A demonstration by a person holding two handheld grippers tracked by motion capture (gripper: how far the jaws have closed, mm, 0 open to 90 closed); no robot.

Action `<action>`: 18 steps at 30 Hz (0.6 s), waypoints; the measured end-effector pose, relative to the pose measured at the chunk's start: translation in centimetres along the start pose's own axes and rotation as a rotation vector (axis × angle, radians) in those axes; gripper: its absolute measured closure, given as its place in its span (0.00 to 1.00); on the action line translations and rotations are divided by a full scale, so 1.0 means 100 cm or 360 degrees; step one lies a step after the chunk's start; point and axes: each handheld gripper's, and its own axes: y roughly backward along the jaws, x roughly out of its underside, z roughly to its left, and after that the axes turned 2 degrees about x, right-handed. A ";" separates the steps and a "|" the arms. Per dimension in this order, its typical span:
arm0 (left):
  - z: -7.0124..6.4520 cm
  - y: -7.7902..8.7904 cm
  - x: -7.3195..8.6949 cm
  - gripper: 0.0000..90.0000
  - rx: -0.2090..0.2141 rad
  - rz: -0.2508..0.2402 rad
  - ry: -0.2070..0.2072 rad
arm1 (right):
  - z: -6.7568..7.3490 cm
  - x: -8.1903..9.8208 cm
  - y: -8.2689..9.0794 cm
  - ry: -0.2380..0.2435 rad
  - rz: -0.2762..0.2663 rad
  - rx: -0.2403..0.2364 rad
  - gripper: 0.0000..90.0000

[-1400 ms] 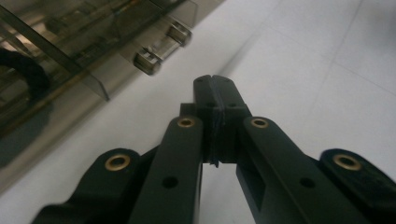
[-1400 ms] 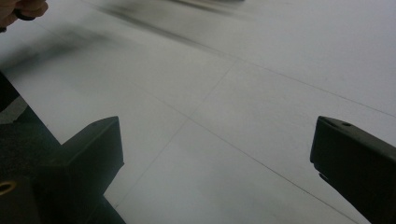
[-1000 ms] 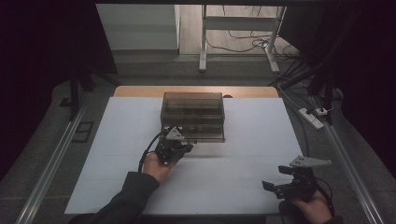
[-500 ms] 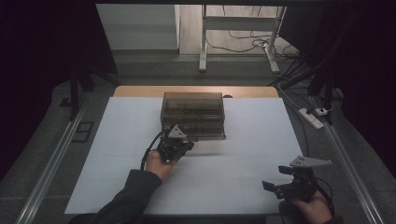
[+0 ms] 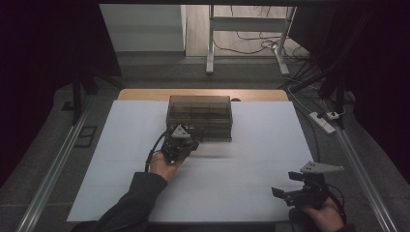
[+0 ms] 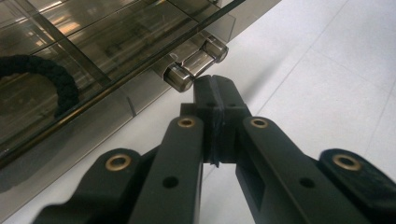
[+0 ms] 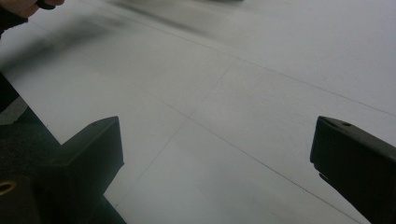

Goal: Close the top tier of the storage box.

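Note:
A smoky see-through drawer box (image 5: 199,116) stands at the back middle of the white table (image 5: 251,159). My left gripper (image 5: 194,141) is at its lower front left. In the left gripper view its jaws are pressed together, and my left gripper (image 6: 215,83) has its tips right under a clear round drawer handle (image 6: 196,63); nothing sits between the jaws. A black cord loop (image 6: 51,79) lies inside the box. My right gripper (image 5: 276,192) rests near the table's front right corner. In the right gripper view my right gripper (image 7: 217,128) has its jaws wide apart over bare table.
A white power strip (image 5: 321,122) lies on the floor past the table's right edge, with cables behind it. A metal stand leg (image 5: 210,43) rises beyond the table. Rails run along both sides of the table.
My left hand has edged slightly toward the drawer box with its jaws staying together. The right hand has kept still.

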 end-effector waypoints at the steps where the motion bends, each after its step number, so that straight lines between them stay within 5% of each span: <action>1: 0.001 0.000 0.000 0.98 -0.0004 0.0000 0.0001 | 0.000 0.000 0.000 -0.0001 0.0000 0.0000 0.03; 18: 0.010 -0.009 -0.009 0.99 -0.0032 0.0024 -0.0027 | -0.001 0.000 0.000 -0.0010 0.0001 -0.0003 0.03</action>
